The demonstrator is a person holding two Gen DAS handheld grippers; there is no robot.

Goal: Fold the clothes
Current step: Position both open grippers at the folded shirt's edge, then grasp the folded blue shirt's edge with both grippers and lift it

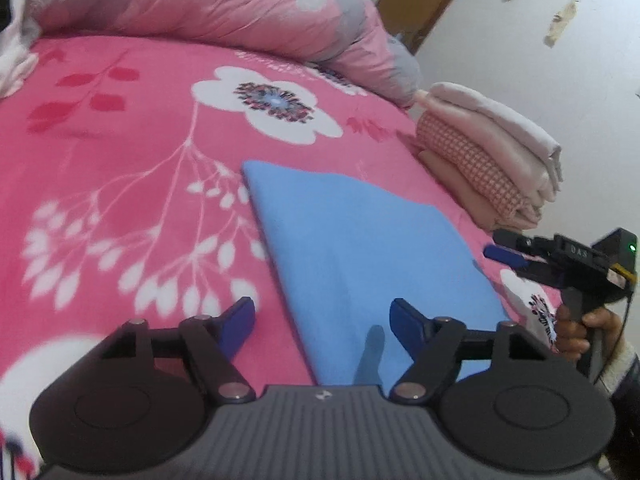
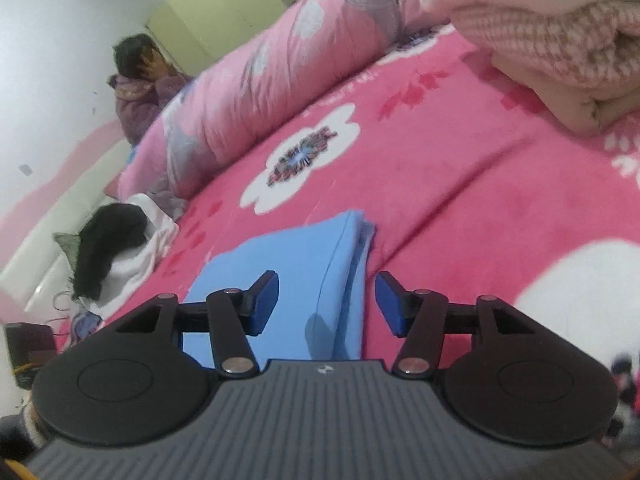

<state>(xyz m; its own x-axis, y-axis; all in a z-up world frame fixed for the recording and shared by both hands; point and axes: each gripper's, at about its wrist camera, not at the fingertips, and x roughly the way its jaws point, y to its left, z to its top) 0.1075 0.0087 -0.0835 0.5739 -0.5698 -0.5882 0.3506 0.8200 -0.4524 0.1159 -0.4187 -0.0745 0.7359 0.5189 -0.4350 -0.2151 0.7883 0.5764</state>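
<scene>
A folded light blue cloth lies flat on the pink flowered bedspread. My left gripper hangs open over the cloth's near left edge, one finger above the bedspread and the other above the cloth, neither pad pressing on it. In the right wrist view the same blue cloth shows its layered folded edge, and my right gripper is open just above it with nothing clamped. From the left wrist view the right gripper is seen at the cloth's right side, held by a hand.
A stack of folded pink and checked clothes sits at the bed's right edge. A rolled pink and grey duvet lines the far side. Black and white garments lie in a heap. A person sits behind the duvet.
</scene>
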